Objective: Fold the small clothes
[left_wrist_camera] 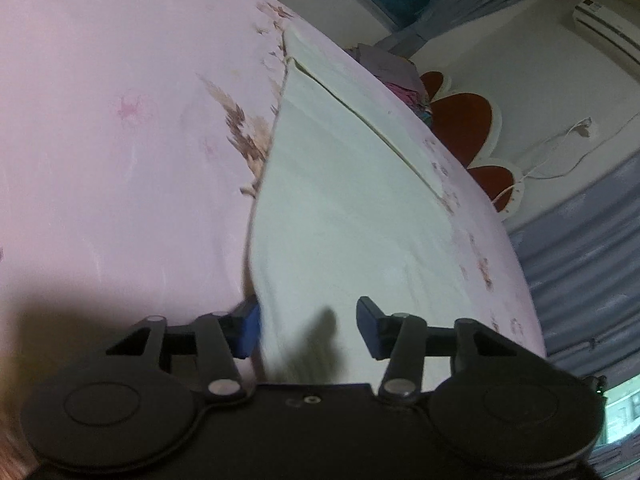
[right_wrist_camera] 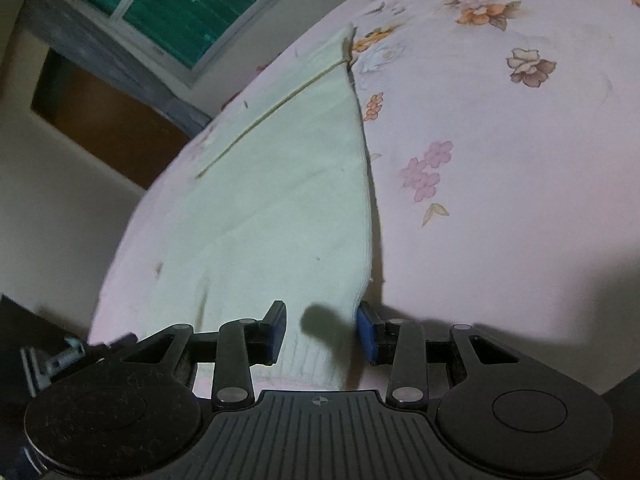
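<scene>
Left wrist view: left gripper (left_wrist_camera: 308, 328), jaws apart, straddles the near edge of the pale green knit garment (left_wrist_camera: 340, 200) lying flat on the pink floral bedsheet (left_wrist_camera: 100, 120), extending toward 12 o'clock. Right gripper (right_wrist_camera: 322, 332), jaws likewise apart, straddles the garment's other near corner.

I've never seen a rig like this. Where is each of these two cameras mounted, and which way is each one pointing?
Left wrist view: sits on the left gripper, looking forward along its open blue-padded fingers across the pale garment on the floral bedsheet; only the gripper shows.
Right wrist view: sits on the right gripper, facing forward over the same pale garment toward a window; only its open fingers show.
Shared: both see the garment, with its near edge between their fingers, and the bedsheet.
</scene>
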A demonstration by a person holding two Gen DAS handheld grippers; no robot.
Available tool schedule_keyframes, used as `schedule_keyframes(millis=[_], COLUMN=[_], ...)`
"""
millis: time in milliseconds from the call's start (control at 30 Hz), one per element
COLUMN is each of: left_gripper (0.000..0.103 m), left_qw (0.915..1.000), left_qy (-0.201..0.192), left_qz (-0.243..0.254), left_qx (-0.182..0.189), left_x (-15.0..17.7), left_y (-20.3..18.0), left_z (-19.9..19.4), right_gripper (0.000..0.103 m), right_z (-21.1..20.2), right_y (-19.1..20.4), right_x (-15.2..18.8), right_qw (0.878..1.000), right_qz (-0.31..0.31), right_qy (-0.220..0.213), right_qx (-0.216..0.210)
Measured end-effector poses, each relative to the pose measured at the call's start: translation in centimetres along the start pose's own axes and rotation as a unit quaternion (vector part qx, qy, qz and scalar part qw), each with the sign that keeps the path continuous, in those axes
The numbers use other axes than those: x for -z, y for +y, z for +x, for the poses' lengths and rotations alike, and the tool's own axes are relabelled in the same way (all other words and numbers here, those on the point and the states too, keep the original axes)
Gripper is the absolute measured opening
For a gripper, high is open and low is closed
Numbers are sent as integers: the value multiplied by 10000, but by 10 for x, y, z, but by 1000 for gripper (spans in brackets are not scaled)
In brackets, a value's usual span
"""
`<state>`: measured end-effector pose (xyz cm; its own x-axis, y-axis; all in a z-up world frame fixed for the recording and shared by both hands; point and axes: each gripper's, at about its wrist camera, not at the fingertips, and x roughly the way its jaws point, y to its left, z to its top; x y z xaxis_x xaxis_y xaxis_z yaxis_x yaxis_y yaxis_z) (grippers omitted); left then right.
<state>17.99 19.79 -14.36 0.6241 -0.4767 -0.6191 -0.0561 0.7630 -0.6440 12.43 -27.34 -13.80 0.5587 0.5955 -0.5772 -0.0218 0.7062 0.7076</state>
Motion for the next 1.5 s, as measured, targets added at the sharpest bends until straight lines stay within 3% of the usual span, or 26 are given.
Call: schedule_keyframes(millis=[200,267,300,400,500,600,667,733,900,1133,1300,1500], left_gripper=[43,38,33,2,2,2,2,2,2,2,2,2], left_qw=[9995,9998,9998,9998,9983,9983,9987,9977,9939,9867,9894,9946], left_qy=[41,62,44,-50,-539,-469,-388,-599,-990,-1420,-1248,-794], left_qz=[-263,-155,-135,-200,-139,197,-45,-306,-307,-371,-454,-609], left_qx=[197,139,111,-49,142,-291,-313,-24,384,702,583,278], left_x=[0,7,9,8,9,11,12,8,-47,-163,-241,-286], left_y=[7,5,6,9,1,-6,0,2,-16,-46,-46,-23], left_z=[5,3,3,0,-18,-15,-9,-14,-11,43,115,183], right_gripper=[37,16,13,5,3,3,3,3,3,3,3,3], right_z=[10,7,6,10,6,-11,-2,15,11,35,90,165], right_y=[-4,-2,-4,-10,-4,10,13,12,30,71,74,44], right_x=[-17,-13,-12,-10,-14,-23,-27,-31,-71,-178,-258,-322], right_qw=[9990,9989,9988,9992,9990,9957,9971,9988,9953,9873,9874,9927], right_qz=[295,209,191,203,81,-168,-405,-390,-400,-588,-381,168], right_qy=[10,37,49,103,-8,-389,-290,-61,-609,-1348,-1504,-1193], right_qx=[-338,-413,-454,-331,-450,-825,-577,-295,-636,-597,-310,90])
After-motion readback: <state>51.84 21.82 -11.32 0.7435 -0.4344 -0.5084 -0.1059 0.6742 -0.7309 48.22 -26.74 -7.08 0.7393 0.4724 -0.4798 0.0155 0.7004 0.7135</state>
